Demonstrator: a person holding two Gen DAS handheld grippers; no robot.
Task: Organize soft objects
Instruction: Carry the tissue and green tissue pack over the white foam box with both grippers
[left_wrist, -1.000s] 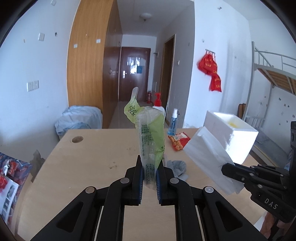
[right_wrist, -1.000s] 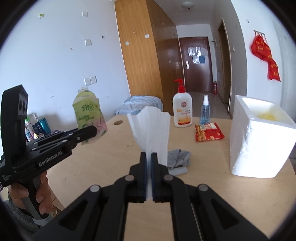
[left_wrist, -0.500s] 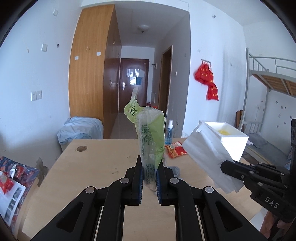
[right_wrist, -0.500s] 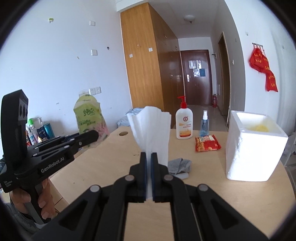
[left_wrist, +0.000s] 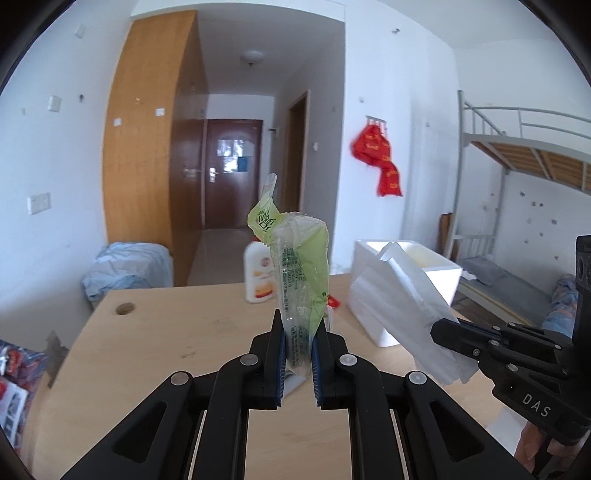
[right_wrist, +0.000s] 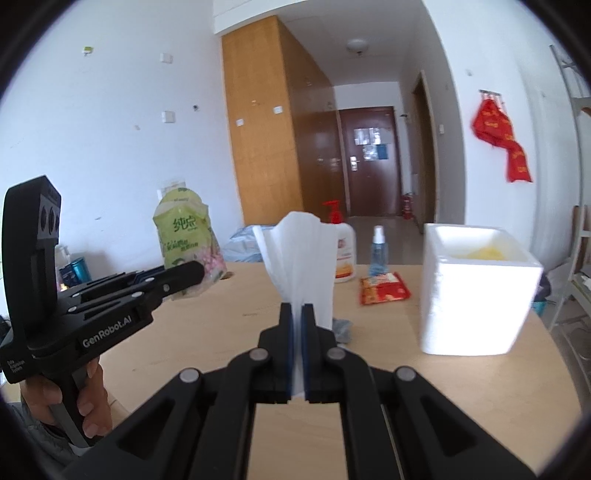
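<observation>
My left gripper (left_wrist: 298, 350) is shut on a green and clear plastic tissue wrapper (left_wrist: 301, 269), which stands up from the jaws above the wooden table (left_wrist: 177, 332). My right gripper (right_wrist: 297, 325) is shut on a stack of white tissues (right_wrist: 301, 254) that fans upward. In the left wrist view the tissues (left_wrist: 399, 306) hang from the right gripper (left_wrist: 443, 332) at the right. The right wrist view has the wrapper (right_wrist: 186, 240) and left gripper (right_wrist: 188, 275) at the left, held by a hand (right_wrist: 92, 406).
A white foam box (right_wrist: 476, 291) stands at the table's right. Behind the tissues are a lotion pump bottle (right_wrist: 345, 254), a small spray bottle (right_wrist: 377, 251) and a red snack packet (right_wrist: 384, 293). A grey cloth (right_wrist: 341, 328) lies near the middle. A bunk bed (left_wrist: 517, 177) is at the right.
Both grippers have risen and drawn back with their loads still held; the table and its objects sit lower and farther off in both views.
</observation>
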